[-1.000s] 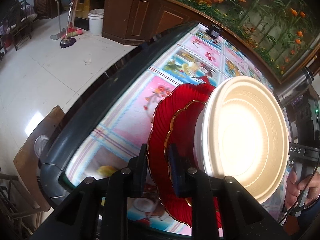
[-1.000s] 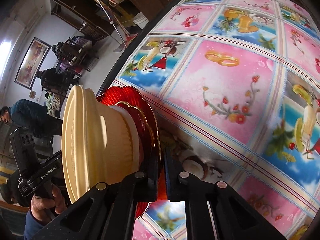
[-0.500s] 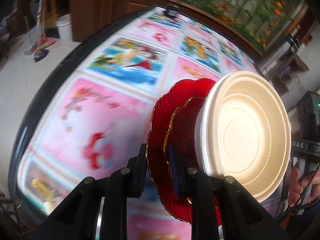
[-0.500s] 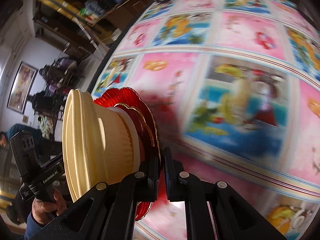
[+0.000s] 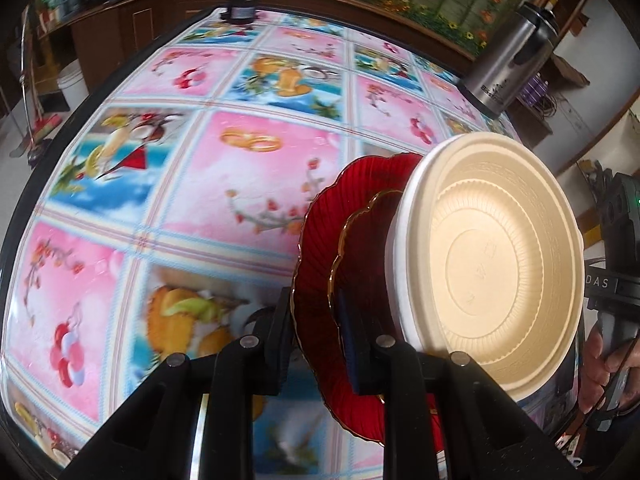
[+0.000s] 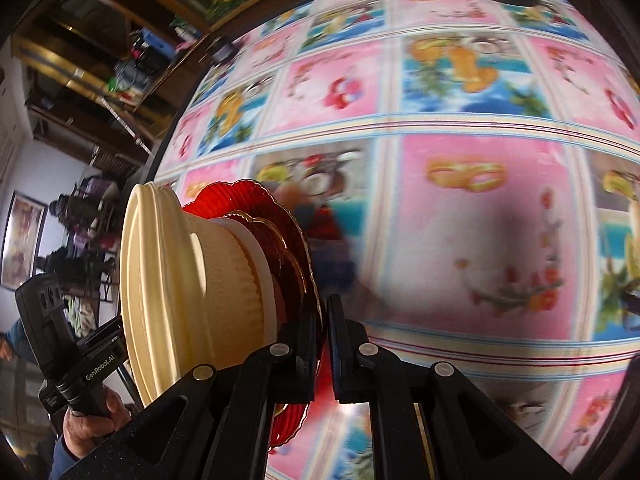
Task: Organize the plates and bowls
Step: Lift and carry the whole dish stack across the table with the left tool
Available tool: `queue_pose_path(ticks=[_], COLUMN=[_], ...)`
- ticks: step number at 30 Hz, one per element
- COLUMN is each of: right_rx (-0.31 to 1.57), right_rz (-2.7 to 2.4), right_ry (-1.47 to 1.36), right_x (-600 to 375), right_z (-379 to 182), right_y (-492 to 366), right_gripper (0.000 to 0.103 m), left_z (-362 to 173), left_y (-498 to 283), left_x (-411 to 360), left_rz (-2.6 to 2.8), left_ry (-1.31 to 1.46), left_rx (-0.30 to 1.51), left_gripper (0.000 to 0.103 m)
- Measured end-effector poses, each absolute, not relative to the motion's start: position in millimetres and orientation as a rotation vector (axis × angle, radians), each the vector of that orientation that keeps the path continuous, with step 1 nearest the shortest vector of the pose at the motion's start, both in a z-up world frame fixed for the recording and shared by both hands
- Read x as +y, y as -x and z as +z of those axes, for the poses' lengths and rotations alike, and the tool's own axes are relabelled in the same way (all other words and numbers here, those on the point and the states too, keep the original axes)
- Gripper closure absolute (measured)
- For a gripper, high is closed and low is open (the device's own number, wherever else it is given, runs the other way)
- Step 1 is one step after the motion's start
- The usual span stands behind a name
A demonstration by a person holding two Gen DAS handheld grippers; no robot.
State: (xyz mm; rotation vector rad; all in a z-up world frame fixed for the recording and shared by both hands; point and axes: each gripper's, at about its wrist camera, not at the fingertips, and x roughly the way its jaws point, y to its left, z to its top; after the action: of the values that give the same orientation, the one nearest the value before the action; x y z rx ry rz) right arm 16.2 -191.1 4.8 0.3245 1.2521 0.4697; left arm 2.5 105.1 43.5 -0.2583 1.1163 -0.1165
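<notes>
red plates [image 5: 320, 280] and cream bowl [image 5: 496, 264] pinched by both fingers [image 5: 280, 344].

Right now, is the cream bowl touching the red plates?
Touching. In the right wrist view the cream bowl sits base-first against the red plates, no gap showing.

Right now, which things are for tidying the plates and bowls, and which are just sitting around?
For the job: big red plate, smaller red plate, cream bowl, left gripper and right gripper pinching the plate rims.

Just sitting around: steel flask, small black gadget, white bucket.
</notes>
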Motion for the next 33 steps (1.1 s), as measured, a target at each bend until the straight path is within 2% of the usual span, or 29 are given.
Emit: queue_pose_path(ticks=[2,14,18,33], right_rx=[1.248,1.228,1.224,1.215], right_rz=[0.456,0.438,0.434,0.44], right_ry=[-0.332,-0.326,-0.32,-0.321], right_x=[-200,-206,-207,-216], right_z=[6,8,10,24], right_y=[-16,-15,-13,13], right_gripper=[0.097,0.095,0.095,0.095], left_z=[44,42,45,55], left_y=[-7,-4,4,29], left_x=[99,97,99,93], left_rz=[-0.118,-0.105,-0.091,-0.084], left_ry=[0.242,0.262,0.258,0.215], left_rx=[1.114,1.096,1.084,1.063], left_gripper=[0.078,0.076,0.067,0.066])
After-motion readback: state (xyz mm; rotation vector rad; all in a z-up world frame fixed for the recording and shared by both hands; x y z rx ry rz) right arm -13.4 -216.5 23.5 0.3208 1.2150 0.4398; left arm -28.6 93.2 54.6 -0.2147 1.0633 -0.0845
